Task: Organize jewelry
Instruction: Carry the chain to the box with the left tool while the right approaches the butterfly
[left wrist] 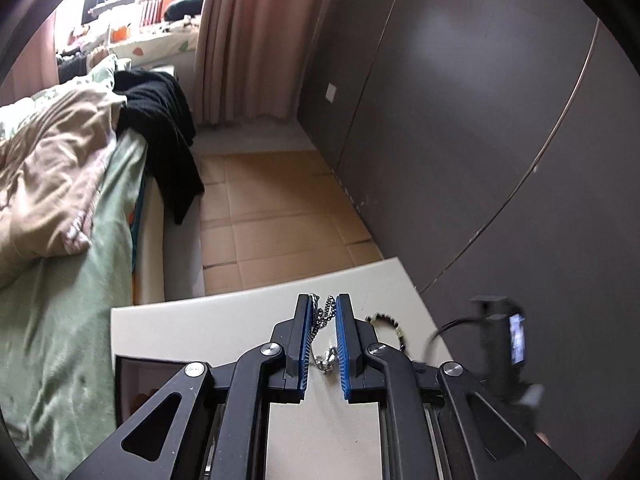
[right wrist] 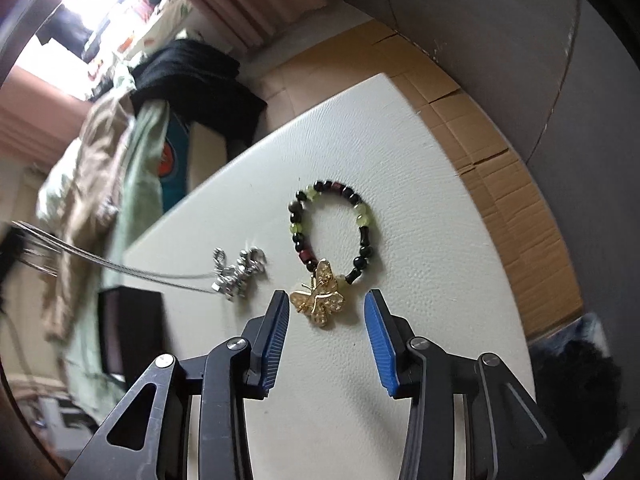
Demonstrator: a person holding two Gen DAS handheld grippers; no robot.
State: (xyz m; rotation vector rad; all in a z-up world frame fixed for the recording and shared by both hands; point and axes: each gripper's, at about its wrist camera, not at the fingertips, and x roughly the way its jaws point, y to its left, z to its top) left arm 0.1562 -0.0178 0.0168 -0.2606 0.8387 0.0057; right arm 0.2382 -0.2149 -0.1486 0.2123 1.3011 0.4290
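A silver chain necklace (left wrist: pixel 326 336) lies on the white table (left wrist: pixel 224 320). My left gripper (left wrist: pixel 323 300) is partly open, its blue pads on either side of the chain, not closed on it. The chain also shows in the right wrist view (right wrist: pixel 238 270), blurred. A beaded bracelet (right wrist: pixel 332 228) of black, dark red and green beads lies beside it, also seen in the left wrist view (left wrist: pixel 390 326). A gold butterfly brooch (right wrist: pixel 320 298) lies at the bracelet's near edge. My right gripper (right wrist: pixel 327 298) is open, its fingers either side of the brooch.
A dark open box (right wrist: pixel 128 328) sits at the table's left edge, also in the left wrist view (left wrist: pixel 140 384). A bed with green sheet and clothes (left wrist: pixel 60 208) stands left. Cardboard (left wrist: pixel 260 208) covers the floor. A grey wall (left wrist: pixel 480 120) runs along the right.
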